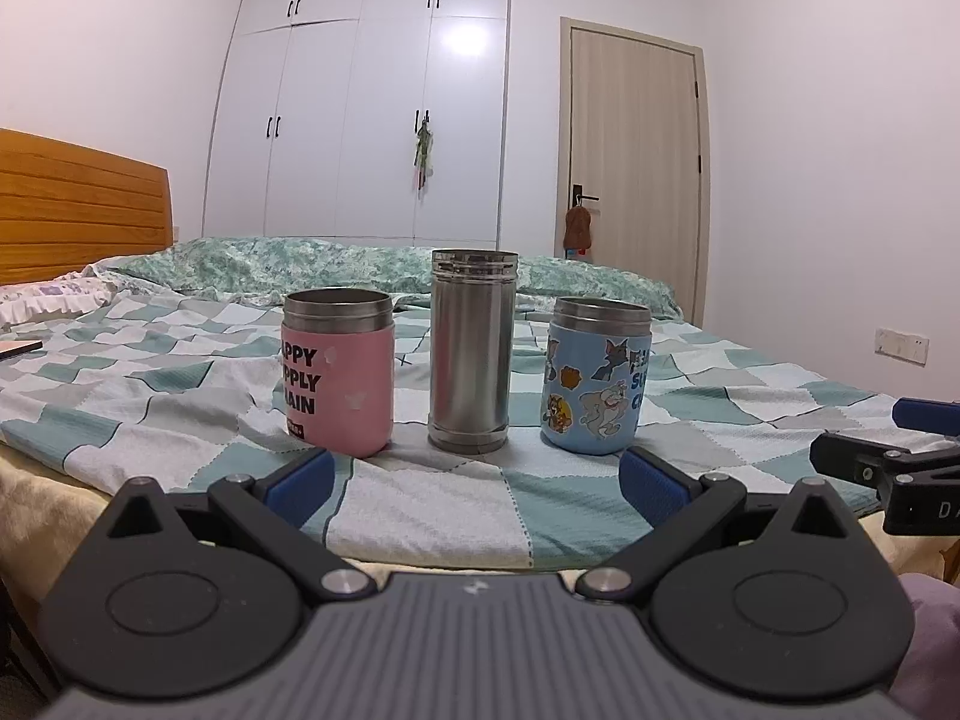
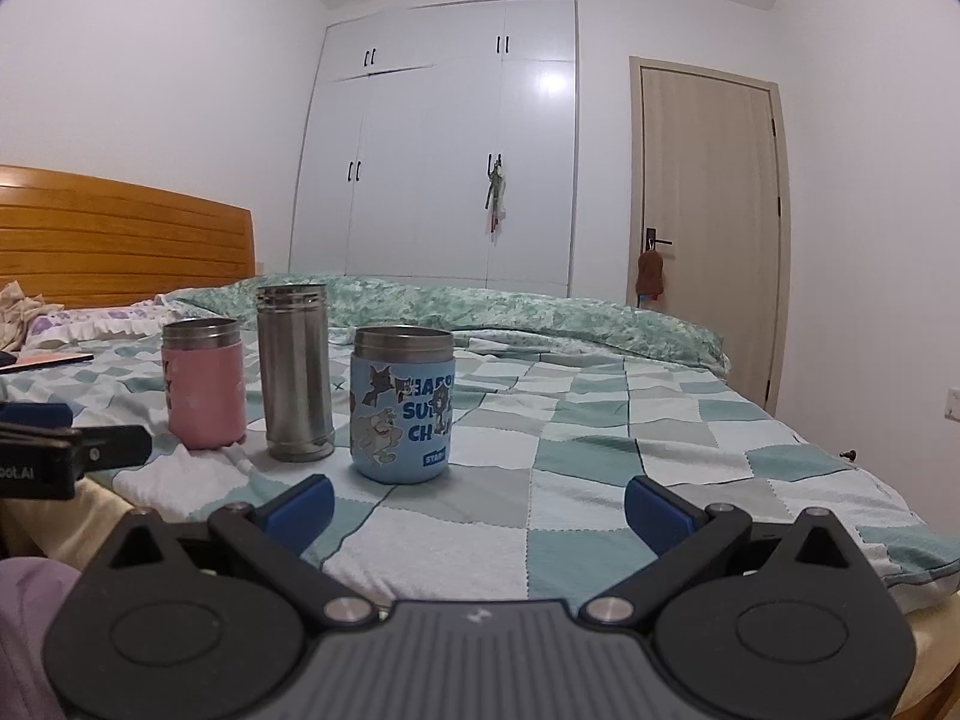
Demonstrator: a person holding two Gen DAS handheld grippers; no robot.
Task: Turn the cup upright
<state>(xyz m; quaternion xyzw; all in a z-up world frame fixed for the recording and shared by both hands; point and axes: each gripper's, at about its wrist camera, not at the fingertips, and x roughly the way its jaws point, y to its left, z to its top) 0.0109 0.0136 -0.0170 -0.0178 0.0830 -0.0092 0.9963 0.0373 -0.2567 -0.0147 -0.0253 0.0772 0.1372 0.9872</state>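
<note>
As seen from the left wrist, three cups are stood in a row on the checked blanket [image 1: 150,372], the pink cup [image 1: 336,375] on the left, the steel cup [image 1: 471,351] in the middle and the blue cartoon cup [image 1: 594,375] on the right, all with open mouths turned up, so the flipping looks done, while the left gripper [image 1: 474,480] is held near them with its jaws wide apart and nothing in them. From the right wrist, the same three cups, blue cartoon cup [image 2: 402,405] nearest, are seen upright to the left, and the right gripper [image 2: 477,510] is also spread apart and empty, so little seems left to do.
</note>
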